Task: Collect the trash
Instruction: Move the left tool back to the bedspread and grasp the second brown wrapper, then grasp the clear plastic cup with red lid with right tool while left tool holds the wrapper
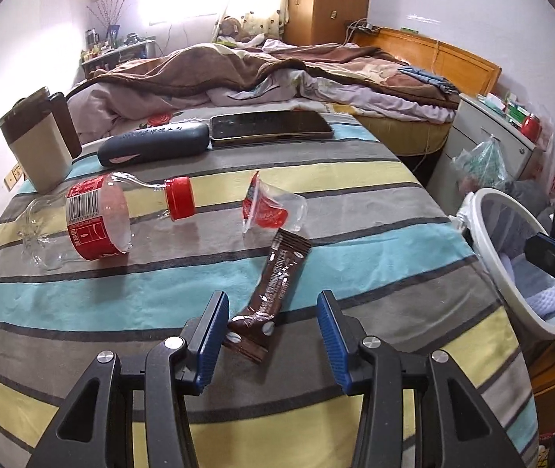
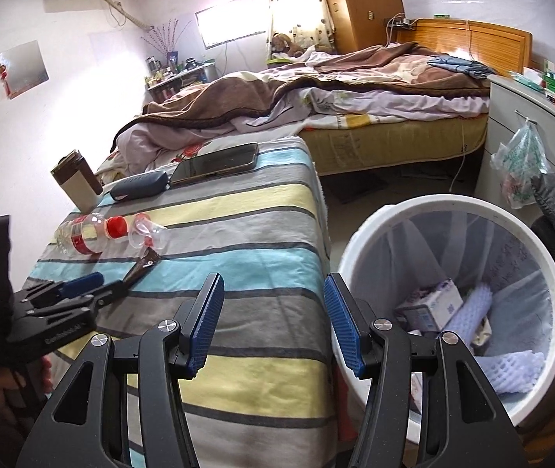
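Brown snack wrapper (image 1: 271,292) is lying flat on the striped cloth of the bench (image 1: 355,273), toward the near edge, its lower end sitting between the left gripper (image 1: 273,335) fingers (image 1: 211,335), which are standing moderately apart and not pressing it. Risk: thin foil is hugging the cloth, so closing fingers may be pinching fabric or sliding over the wrapper. Clear cup (image 1: 273,206) is touching the wrapper's far end and could be dragged. Crushed bottle (image 1: 98,218) is lying nearer the left edge. Right gripper (image 2: 273,323) is hanging open and empty beside the lined bin (image 2: 449,210), off the right edge.
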### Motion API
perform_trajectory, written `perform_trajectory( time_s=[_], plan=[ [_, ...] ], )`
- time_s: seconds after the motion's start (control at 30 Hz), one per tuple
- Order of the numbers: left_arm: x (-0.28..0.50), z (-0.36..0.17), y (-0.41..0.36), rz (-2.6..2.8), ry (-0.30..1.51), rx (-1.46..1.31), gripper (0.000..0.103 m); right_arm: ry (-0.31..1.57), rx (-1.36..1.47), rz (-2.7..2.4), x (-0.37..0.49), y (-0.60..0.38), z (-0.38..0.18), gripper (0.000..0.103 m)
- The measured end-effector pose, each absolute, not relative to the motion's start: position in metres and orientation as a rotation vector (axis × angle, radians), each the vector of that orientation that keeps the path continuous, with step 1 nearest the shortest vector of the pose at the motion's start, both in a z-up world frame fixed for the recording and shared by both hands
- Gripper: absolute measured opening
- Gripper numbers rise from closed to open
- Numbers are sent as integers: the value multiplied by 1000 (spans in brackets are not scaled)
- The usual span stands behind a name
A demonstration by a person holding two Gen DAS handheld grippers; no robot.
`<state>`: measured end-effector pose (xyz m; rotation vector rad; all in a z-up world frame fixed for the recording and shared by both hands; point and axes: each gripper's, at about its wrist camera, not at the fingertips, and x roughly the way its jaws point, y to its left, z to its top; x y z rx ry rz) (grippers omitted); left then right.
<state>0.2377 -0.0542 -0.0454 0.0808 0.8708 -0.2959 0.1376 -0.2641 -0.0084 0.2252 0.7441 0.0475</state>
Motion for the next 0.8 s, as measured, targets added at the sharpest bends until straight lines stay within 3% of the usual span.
perform_trajectory(
  time_s=[0.3,0.47,0.8],
  plan=[
    [251,-58,-55,-307,914,68,44,749,216,56,143,-259,-8,56],
    [249,-58,-53,-305,917,71,22,757,212,56,148,-254,-8,56],
    [232,-45,-28,-314,881,-10,22,778,179,99,163,-233,-9,56]
  ],
)
